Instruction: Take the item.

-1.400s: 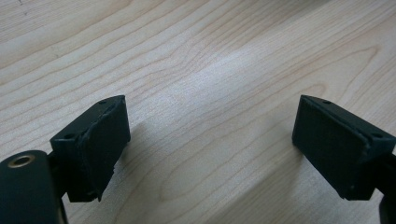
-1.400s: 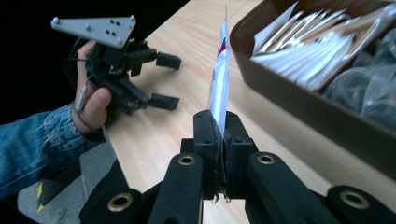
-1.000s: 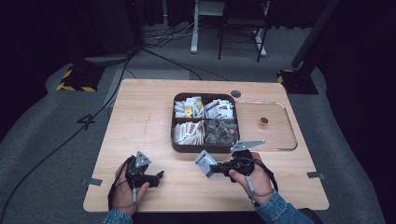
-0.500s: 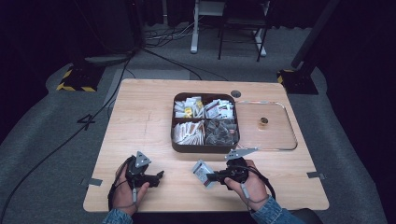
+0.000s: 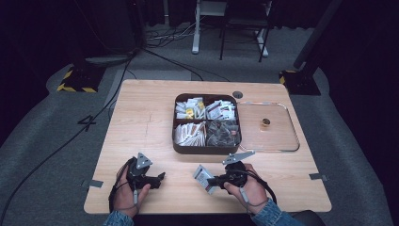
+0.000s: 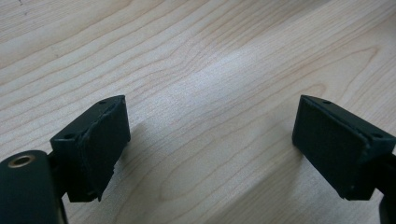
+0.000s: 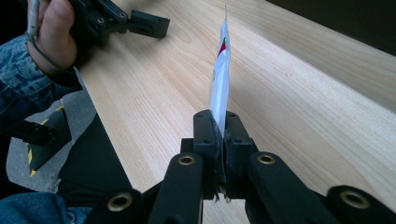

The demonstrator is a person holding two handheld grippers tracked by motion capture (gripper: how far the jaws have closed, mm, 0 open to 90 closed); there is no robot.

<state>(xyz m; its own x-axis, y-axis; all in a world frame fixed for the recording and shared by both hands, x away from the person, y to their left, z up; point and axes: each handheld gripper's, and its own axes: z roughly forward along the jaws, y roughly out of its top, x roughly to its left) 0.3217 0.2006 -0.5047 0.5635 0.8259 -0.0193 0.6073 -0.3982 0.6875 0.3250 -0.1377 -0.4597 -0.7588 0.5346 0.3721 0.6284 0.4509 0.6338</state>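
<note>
Your right gripper (image 5: 212,181) pinches a flat white sachet (image 5: 203,178) just above the pale wooden worktop's (image 5: 146,122) near edge; your left gripper (image 5: 160,178) rests there, jaws spread wide.

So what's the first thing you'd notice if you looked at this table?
Probably the brown box in the middle of the table, split into four parts, each full of little packets. Right beside it lies a clear lid with a small gold knob. Near the front edge, the right gripper pinches one white packet, while the left gripper sits open on the wood.
</note>
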